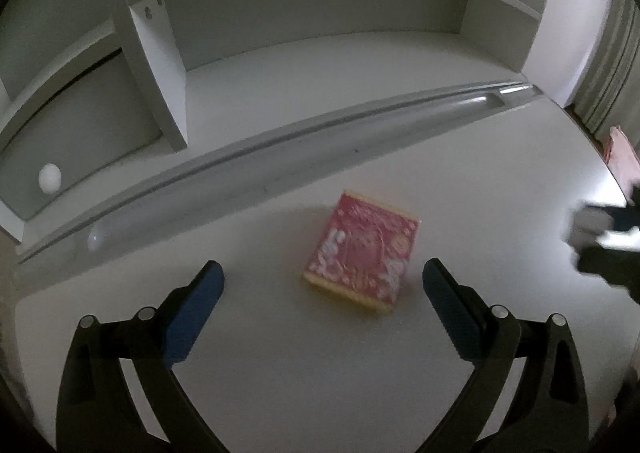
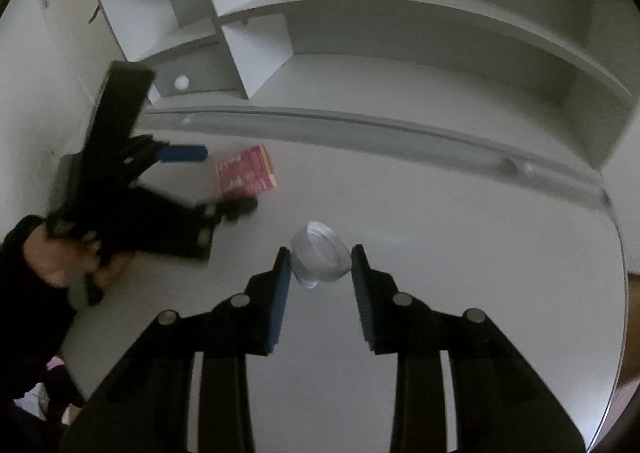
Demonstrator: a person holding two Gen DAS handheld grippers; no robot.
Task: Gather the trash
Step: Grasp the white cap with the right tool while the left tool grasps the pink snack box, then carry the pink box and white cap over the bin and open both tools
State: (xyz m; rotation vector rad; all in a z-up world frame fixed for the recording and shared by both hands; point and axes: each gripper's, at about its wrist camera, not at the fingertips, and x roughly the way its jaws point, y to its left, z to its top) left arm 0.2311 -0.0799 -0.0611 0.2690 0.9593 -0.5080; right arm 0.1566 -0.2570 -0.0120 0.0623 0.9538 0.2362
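A clear cup [image 2: 320,257] is clamped in the right gripper [image 2: 320,265] above the bench [image 2: 460,253]. The left gripper [image 1: 323,277] is held wide beside a red box [image 1: 362,251] lying there.

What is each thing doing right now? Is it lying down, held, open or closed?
red box: lying flat on the table, free, between the open fingers.
clear plastic cup: on its side, pinched between the right pads.
left gripper: open, empty.
right gripper: shut on the cup.
white ball: resting in the shelf cubby.
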